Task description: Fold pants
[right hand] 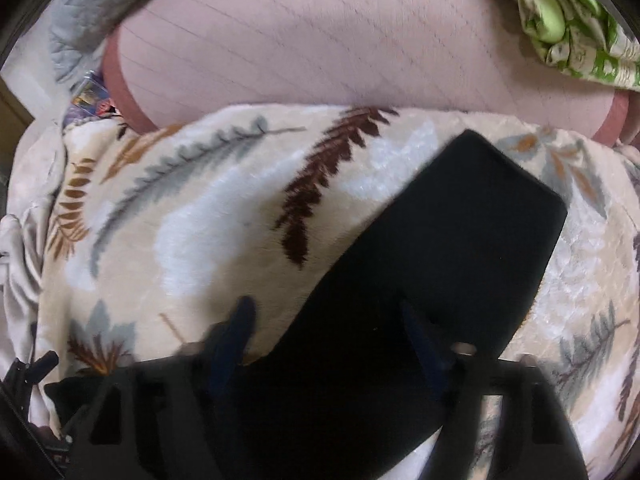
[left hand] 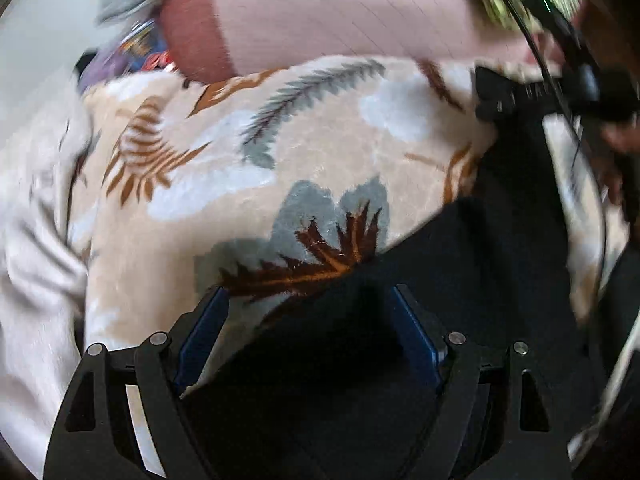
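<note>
Black pants [right hand: 452, 240] lie on a cream leaf-print blanket [right hand: 192, 216], folded into a long strip with its rounded end pointing up right. In the left wrist view the black pants [left hand: 460, 272] fill the lower right. My left gripper [left hand: 310, 300] is open, its blue-padded fingers [left hand: 204, 332] spread just above the pants' edge. My right gripper [right hand: 328, 316] is open above the strip's near part, blurred by motion. The right gripper also shows in the left wrist view [left hand: 532, 92] at the upper right, over the pants' far end.
A pink quilted cover [right hand: 320, 40] lies beyond the blanket. A green-and-white patterned cloth [right hand: 568, 24] sits at the upper right. A grey quilted cloth [right hand: 88, 20] and a colourful item [right hand: 90, 96] lie at the upper left. Pale bunched fabric [left hand: 36, 264] borders the blanket's left side.
</note>
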